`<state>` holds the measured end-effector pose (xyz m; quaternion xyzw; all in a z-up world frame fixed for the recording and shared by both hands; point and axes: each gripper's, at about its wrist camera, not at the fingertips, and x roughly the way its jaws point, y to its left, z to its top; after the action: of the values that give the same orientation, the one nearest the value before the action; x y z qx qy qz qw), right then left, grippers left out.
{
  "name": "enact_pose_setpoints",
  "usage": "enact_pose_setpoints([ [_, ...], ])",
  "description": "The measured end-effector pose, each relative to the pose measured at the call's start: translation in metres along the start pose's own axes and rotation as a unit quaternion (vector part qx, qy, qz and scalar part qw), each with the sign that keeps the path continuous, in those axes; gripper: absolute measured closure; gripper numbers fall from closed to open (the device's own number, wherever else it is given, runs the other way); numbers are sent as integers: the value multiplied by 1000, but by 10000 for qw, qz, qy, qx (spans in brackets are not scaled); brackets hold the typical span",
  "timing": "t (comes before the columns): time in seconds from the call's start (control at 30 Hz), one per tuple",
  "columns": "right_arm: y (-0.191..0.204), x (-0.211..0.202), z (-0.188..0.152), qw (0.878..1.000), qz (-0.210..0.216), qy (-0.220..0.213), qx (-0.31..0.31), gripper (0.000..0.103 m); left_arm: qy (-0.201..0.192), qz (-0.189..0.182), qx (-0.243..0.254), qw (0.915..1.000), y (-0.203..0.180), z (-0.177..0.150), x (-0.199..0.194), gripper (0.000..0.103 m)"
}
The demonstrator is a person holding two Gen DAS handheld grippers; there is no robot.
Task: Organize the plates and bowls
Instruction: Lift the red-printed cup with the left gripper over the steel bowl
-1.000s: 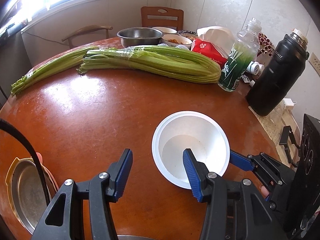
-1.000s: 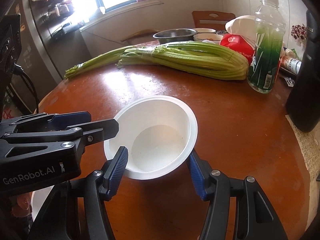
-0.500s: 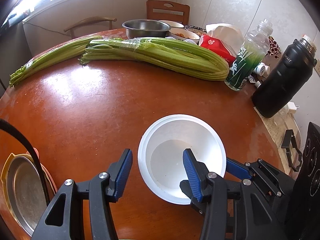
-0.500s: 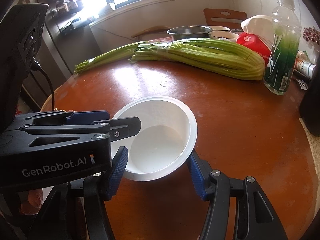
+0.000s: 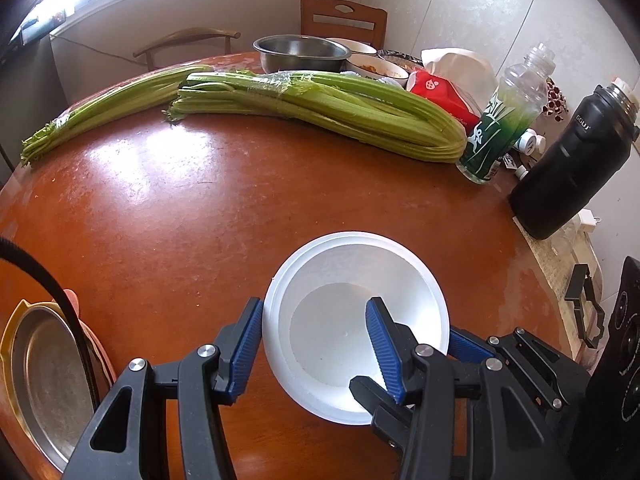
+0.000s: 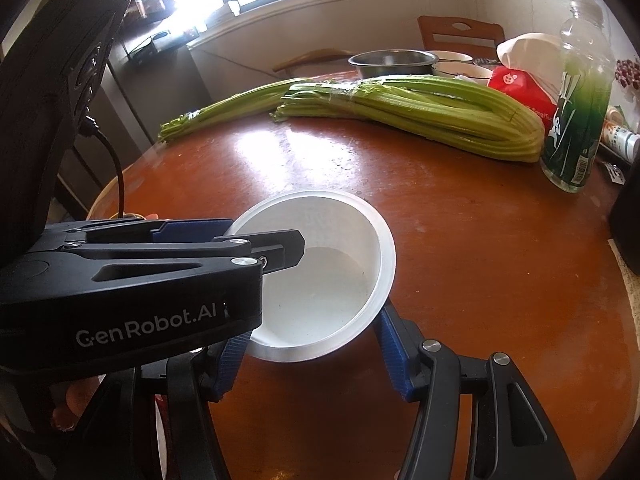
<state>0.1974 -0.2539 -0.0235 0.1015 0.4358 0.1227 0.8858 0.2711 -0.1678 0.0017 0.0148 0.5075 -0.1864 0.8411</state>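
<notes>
A white plastic bowl [image 5: 340, 276] [image 6: 320, 284] is near the front of the round brown table [image 5: 200, 208]. My right gripper [image 6: 310, 330] clasps it from outside, one blue pad against each side below the rim. My left gripper [image 5: 313, 308] is open and straddles the bowl's left wall. One of its fingers [image 5: 380, 332] hangs inside the bowl and the other sits just outside the rim. In the right wrist view the left gripper [image 6: 256, 240] comes in from the left over the rim. A metal plate [image 5: 44, 380] lies on coloured plates at the table's near-left edge.
Two celery bundles [image 5: 320, 104] lie across the far half of the table. Behind them are a steel bowl [image 5: 300, 52] and white bowls with food. A green bottle [image 5: 500, 120], a red packet [image 5: 440, 96] and a black flask [image 5: 576, 160] stand at the right.
The bowl, held in the right gripper, has shifted left in the left wrist view. Its left wall now sits between the left gripper's fingers, which reach further over the rim.
</notes>
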Motion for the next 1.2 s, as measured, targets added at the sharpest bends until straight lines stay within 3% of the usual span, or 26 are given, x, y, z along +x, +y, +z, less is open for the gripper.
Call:
enact_pose_setpoints([
  [0.67, 25, -36, -6, 9992, 62, -302, -234, 42, -423, 26, 18, 9991, 1, -15, -47, 51],
  [1.2, 63, -76, -19, 9965, 218, -603, -539, 41, -966, 233, 9, 9950, 1, -49, -108, 51],
])
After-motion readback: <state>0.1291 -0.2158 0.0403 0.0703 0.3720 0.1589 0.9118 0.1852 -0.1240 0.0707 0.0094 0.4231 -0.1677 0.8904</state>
